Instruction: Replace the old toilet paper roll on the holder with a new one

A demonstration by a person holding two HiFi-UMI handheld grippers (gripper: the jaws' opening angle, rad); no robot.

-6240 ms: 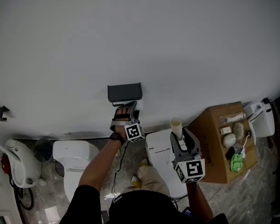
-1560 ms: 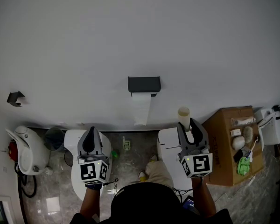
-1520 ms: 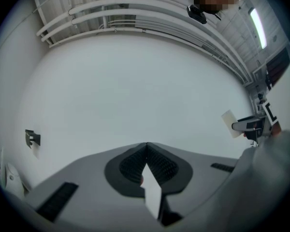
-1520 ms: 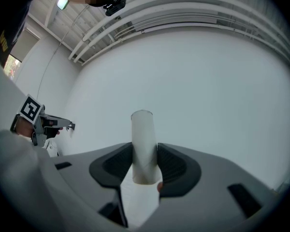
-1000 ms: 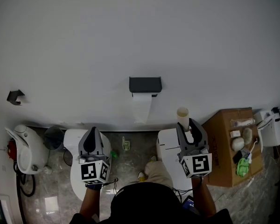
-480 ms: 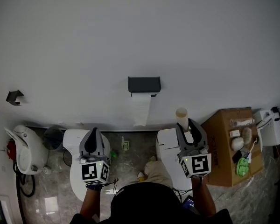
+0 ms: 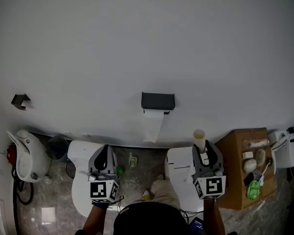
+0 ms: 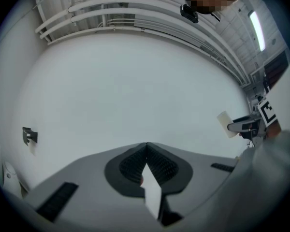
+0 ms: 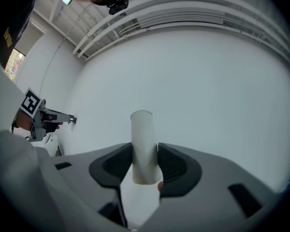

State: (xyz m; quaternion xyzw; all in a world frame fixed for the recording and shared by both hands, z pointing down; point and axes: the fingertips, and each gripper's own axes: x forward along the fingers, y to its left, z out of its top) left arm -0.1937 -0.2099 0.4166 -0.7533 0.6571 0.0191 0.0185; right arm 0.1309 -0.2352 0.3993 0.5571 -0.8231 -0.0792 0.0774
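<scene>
A black holder (image 7: 158,101) is fixed to the white wall, and a white toilet paper roll with a long tail (image 7: 153,125) hangs from it. My right gripper (image 7: 205,153) is low and to the right of the holder. It is shut on a bare cardboard tube (image 7: 199,138) that stands upright between its jaws. The right gripper view shows the tube (image 9: 142,134) clamped in the right gripper (image 9: 145,151). My left gripper (image 7: 105,150) is low and to the left of the holder, well short of the wall. In its own view, the left gripper (image 8: 146,146) is shut with nothing at its tips.
A white toilet (image 7: 81,190) stands under the left gripper and a second white unit (image 7: 179,173) under the right one. At the right is a cardboard box (image 7: 237,180) with small items on top. A bin (image 7: 57,146) and a white appliance (image 7: 23,156) stand at the left. A black hook (image 7: 20,100) is on the wall.
Six seconds ago the left gripper was up at the holder; it has since drawn back and lowered. In the last second both grippers kept still; only the head view shifted.
</scene>
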